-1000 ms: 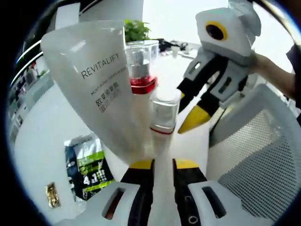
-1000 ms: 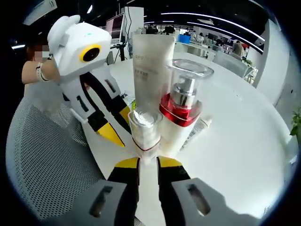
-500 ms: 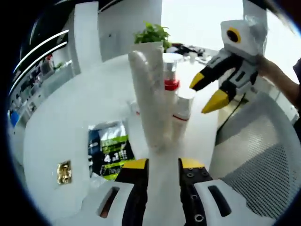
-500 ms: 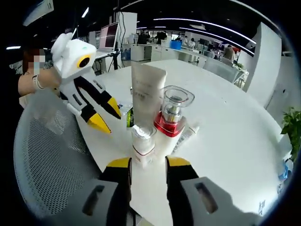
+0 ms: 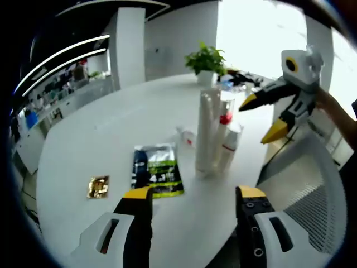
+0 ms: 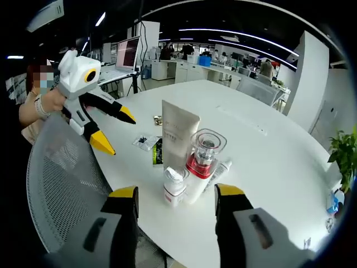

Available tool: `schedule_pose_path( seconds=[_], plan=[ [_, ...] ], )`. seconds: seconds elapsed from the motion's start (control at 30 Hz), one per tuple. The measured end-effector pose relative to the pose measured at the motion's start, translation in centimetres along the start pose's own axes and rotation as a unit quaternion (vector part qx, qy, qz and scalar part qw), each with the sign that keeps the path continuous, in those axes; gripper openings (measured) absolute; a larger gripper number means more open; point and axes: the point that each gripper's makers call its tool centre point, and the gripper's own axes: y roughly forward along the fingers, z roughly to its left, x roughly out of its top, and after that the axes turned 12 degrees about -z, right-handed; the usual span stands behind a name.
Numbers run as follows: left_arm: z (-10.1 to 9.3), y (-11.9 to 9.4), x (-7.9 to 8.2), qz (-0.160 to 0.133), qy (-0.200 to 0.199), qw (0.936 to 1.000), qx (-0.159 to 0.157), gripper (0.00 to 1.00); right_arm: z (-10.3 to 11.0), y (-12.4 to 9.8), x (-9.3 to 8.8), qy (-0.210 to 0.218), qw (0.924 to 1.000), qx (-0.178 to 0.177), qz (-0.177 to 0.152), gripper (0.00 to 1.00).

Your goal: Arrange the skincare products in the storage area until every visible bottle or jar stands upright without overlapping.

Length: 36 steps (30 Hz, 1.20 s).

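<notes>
Products stand clustered near the desk (image 6: 268,167) edge: tube (image 6: 178,134), pump bottle (image 6: 202,162), small bottle (image 6: 174,188). With left gripper (image 5: 192,204) and right gripper (image 6: 175,204) jaws apart and empty, we should check spacing only.

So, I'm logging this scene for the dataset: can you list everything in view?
Tube: 1, white, upright on its cap, table middle.
Pump bottle: 1, red collar, clear cap, upright beside the tube.
Small bottle: 1, white, red band, upright in front.
Small tube: 1, white, lying behind the pump bottle.
Sachet: 1, black and green, flat.
Gold packet: 1, flat.
Plant: 1, green, far edge.
Table: 1, white, round.
Mesh chair: 1, white.
Left gripper: open.
Right gripper: open.
</notes>
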Motion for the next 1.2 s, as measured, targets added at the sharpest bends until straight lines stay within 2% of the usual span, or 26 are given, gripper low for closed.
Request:
schedule_pose_path(
  seconds=[0.27, 0.4, 0.57, 0.7, 0.8, 0.9, 1.03, 1.2],
  plan=[
    [1.1, -1.7, 0.6, -0.009, -0.001, 0.9998, 0.017, 0.67, -0.1, 0.1, 1.4, -0.009, 0.9999, -0.001, -0.006, 0.78],
    [1.4, -2.6, 1.0, -0.015, -0.002, 0.9997, 0.017, 0.67, -0.4, 0.1, 2.0, -0.014, 0.9999, 0.0, -0.003, 0.83],
    [2.2, -3.6, 0.9, -0.003, 0.012, 0.9996, 0.024, 0.76, -0.5, 0.1, 2.8, -0.009, 0.9999, 0.005, -0.01, 0.9],
    [2.5, -4.0, 0.9, 0.0, 0.015, 0.9996, 0.023, 0.8, -0.6, 0.1, 2.8, -0.007, 0.9999, 0.01, -0.002, 0.9],
    [2.2, -4.1, 1.3, -0.008, 0.008, 0.9998, 0.014, 0.89, -0.8, 0.1, 3.0, -0.008, 0.9999, 0.011, -0.003, 0.95],
    [2.3, -4.2, 1.4, -0.006, 0.018, 0.9997, 0.014, 0.87, -0.7, 0.2, 3.4, -0.01, 0.9997, 0.02, -0.008, 0.98],
    [2.7, -4.3, 1.5, -0.009, 0.018, 0.9997, 0.014, 0.91, -1.0, 0.4, 3.7, -0.012, 0.9997, 0.022, -0.007, 0.99],
    [2.9, -4.6, 1.4, -0.005, 0.014, 0.9998, 0.01, 0.96, -0.9, 0.4, 4.0, -0.014, 0.999, 0.041, -0.007, 1.0]
  ],
)
